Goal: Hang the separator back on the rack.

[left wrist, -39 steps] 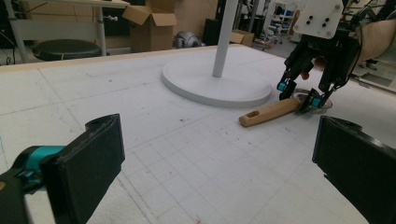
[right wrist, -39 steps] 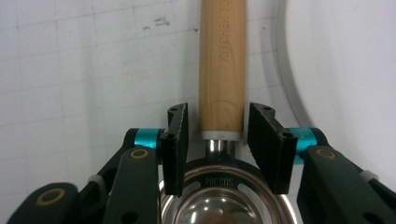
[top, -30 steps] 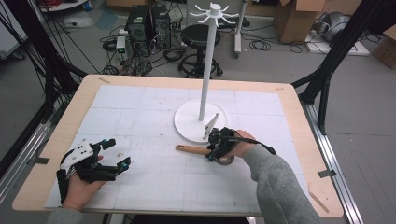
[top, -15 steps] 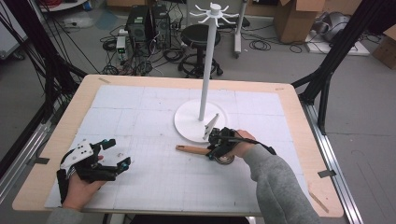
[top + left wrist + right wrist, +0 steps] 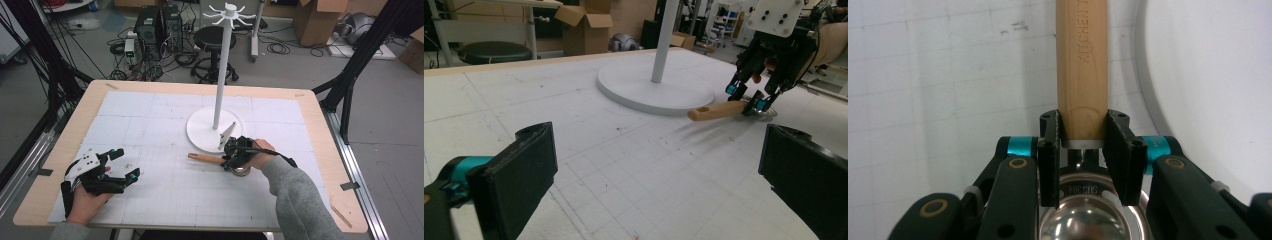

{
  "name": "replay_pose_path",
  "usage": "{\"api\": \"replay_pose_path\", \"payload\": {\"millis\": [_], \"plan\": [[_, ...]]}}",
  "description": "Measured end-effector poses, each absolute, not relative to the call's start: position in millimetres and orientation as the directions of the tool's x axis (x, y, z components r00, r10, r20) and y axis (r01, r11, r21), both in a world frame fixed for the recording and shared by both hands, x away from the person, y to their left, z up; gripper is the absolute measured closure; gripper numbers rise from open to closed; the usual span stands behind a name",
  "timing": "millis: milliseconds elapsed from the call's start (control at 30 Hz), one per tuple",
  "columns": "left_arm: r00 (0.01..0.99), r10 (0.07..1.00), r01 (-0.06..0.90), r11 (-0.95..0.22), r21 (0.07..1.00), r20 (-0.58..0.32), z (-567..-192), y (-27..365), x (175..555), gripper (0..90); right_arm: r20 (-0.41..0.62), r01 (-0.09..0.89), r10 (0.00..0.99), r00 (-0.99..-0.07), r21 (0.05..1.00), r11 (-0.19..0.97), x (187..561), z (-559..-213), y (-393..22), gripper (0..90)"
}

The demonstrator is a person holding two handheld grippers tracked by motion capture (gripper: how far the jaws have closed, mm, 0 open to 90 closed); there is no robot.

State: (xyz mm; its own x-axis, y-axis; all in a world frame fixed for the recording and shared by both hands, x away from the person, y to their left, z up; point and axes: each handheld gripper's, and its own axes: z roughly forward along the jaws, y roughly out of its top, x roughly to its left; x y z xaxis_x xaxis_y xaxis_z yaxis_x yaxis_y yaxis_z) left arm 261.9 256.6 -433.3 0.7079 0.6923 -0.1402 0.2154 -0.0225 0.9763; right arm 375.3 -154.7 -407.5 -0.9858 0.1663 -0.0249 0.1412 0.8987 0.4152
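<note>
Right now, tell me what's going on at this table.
A person works two handheld grippers. The right gripper is shut on the wooden handle of a ladle lying on the mat beside the white stand; its steel bowl sits under the gripper. The left gripper rests open at the near left, holding nothing.

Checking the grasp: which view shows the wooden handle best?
The right gripper view: the wooden handle runs up between the right gripper jaws, which clamp its base. The left gripper view shows it side-on, farther off. The high view shows it small beside the stand base.
</note>
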Motion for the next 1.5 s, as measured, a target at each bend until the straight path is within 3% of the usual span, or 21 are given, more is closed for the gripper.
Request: {"api": "replay_pose_path", "payload": {"millis": [667, 1500], "plan": [[0.709, 0.691, 0.213, -0.019, 0.977, -0.141, -433.4, 255.6, 262.7, 2.8, -0.051, 0.122, 0.167, -0.985, 0.483, 0.867, 366.4, -390.2, -166.5, 69.9], [0.71, 0.691, 0.216, -0.029, 0.976, -0.137, -433.7, 254.5, 263.4, 2.8, -0.017, 0.167, 0.246, -0.969, 0.688, 0.706, 357.3, -364.2, -210.8, 69.9]]}}
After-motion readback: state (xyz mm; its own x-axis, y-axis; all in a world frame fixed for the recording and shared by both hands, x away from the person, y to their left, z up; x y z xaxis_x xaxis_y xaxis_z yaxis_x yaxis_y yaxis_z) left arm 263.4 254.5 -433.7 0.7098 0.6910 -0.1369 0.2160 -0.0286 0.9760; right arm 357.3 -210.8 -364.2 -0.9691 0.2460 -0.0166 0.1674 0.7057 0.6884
